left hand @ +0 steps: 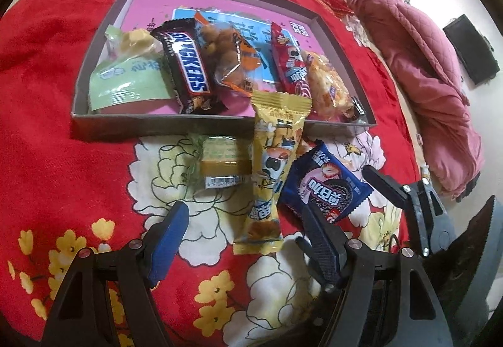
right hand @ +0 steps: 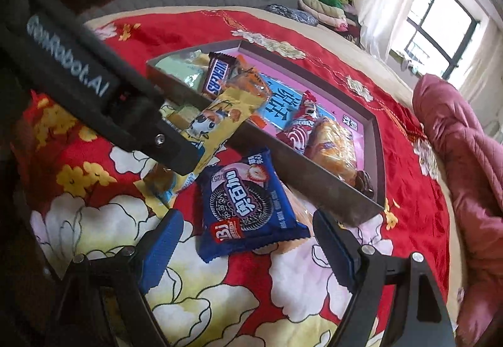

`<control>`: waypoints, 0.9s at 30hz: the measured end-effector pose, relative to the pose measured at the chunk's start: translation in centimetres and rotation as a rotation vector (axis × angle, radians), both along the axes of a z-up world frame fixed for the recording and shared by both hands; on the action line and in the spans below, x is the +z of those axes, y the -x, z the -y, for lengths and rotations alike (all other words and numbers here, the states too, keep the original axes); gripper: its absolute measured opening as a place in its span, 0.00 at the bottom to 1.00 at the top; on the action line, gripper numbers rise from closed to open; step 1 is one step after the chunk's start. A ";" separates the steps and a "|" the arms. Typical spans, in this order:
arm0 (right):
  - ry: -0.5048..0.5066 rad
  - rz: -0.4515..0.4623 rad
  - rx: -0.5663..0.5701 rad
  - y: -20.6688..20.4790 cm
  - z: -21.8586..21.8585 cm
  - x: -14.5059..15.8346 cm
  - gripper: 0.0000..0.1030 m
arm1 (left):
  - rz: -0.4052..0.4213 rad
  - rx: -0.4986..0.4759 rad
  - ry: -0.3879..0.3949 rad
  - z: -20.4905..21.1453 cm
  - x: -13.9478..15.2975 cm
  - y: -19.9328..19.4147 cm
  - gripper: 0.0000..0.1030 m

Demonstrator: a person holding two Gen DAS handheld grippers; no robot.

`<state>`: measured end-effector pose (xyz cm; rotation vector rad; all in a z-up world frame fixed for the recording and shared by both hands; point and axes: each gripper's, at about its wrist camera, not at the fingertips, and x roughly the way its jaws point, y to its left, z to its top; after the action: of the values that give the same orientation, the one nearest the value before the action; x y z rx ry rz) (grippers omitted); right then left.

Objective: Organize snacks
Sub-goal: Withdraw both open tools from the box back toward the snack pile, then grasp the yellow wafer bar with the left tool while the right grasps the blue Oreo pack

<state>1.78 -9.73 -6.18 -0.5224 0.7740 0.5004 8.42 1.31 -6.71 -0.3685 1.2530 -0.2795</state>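
A shallow grey box with a pink floor holds a green packet, a Snickers bar, an orange nut packet, a red packet and a yellow cracker packet. In front of the box lie a small green cake packet, a long yellow packet leaning on the box wall, and a blue Oreo packet. My left gripper is open just short of the yellow packet's near end. My right gripper is open astride the Oreo packet, pads apart from it.
Everything rests on a red flowered bedspread. A rolled pink quilt runs along the right side. The left gripper's arm crosses the upper left of the right wrist view. A window and folded clothes are beyond the bed.
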 end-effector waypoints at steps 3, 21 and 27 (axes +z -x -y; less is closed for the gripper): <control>0.012 0.017 0.010 -0.1 -0.3 -0.3 0.81 | 0.003 -0.003 0.009 0.1 -0.1 -0.1 0.74; 0.015 0.048 0.046 -0.6 -0.6 -1.1 0.59 | 0.001 0.037 0.095 -0.4 -0.8 -1.4 0.74; 0.015 0.044 0.046 0.0 -0.5 -0.8 0.55 | 0.003 0.032 0.101 0.0 -1.1 -1.7 0.57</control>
<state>1.74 -9.18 -7.02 -0.5646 0.7251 0.5241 10.12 1.35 -7.81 -0.4742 1.2319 -0.3159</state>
